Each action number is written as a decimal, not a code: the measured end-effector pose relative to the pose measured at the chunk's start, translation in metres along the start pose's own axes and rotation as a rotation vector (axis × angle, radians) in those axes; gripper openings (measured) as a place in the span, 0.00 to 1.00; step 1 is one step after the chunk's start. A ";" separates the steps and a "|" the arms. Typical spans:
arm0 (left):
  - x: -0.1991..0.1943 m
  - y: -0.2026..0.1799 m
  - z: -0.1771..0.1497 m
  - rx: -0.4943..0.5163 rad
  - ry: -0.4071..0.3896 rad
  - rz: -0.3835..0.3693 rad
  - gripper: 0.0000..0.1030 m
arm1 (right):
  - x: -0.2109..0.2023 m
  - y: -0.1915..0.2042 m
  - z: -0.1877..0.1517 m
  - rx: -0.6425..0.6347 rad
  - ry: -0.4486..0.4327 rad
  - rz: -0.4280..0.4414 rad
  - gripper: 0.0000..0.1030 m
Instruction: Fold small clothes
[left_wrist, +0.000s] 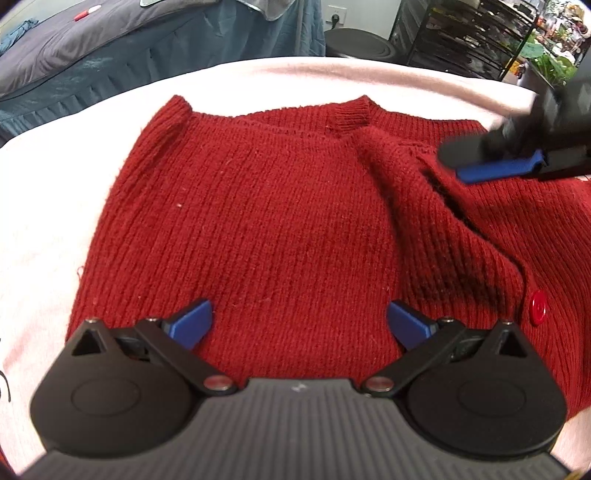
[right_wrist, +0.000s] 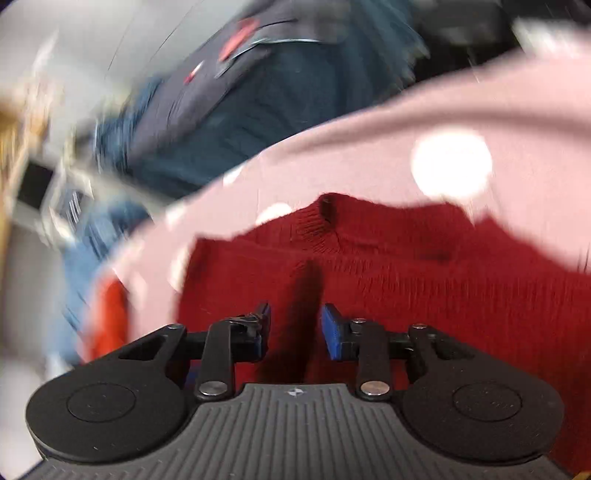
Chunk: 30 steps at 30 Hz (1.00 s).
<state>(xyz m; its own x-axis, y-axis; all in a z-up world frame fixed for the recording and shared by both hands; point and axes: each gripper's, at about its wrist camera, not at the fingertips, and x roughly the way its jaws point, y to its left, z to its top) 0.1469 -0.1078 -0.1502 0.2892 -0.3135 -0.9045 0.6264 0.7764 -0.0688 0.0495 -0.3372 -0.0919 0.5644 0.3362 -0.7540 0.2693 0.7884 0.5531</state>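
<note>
A small red knitted cardigan (left_wrist: 258, 206) lies on a pale pink cloth-covered surface (left_wrist: 55, 184), its left part folded flat and a ridge of loose fabric at the right. A red button (left_wrist: 538, 307) shows at its right edge. My left gripper (left_wrist: 299, 325) hovers over the near part of the cardigan, jaws wide open and empty. My right gripper (left_wrist: 480, 162) shows at the right over the cardigan's upper right part. In the blurred right wrist view the right gripper (right_wrist: 295, 328) is partly open above the red knit (right_wrist: 424, 280), holding nothing.
A bed with grey and teal bedding (left_wrist: 92, 55) lies beyond the far left edge of the surface. A dark round stool (left_wrist: 354, 42) and black wire shelves (left_wrist: 472, 33) stand behind it. The pink cloth has white dots (right_wrist: 450, 166).
</note>
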 end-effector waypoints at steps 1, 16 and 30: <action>0.000 0.001 -0.001 -0.001 -0.002 -0.005 1.00 | 0.005 0.007 -0.002 -0.089 0.034 -0.061 0.49; 0.001 0.002 -0.002 0.013 -0.006 -0.019 1.00 | 0.046 0.058 -0.026 -0.355 0.157 0.012 0.77; 0.002 0.002 -0.004 0.018 -0.005 -0.014 1.00 | 0.068 -0.051 -0.017 0.530 0.171 0.449 0.51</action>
<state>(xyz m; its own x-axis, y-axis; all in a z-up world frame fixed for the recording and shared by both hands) 0.1455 -0.1047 -0.1538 0.2839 -0.3270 -0.9014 0.6433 0.7621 -0.0739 0.0606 -0.3459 -0.1774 0.5911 0.6799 -0.4340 0.4068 0.2134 0.8883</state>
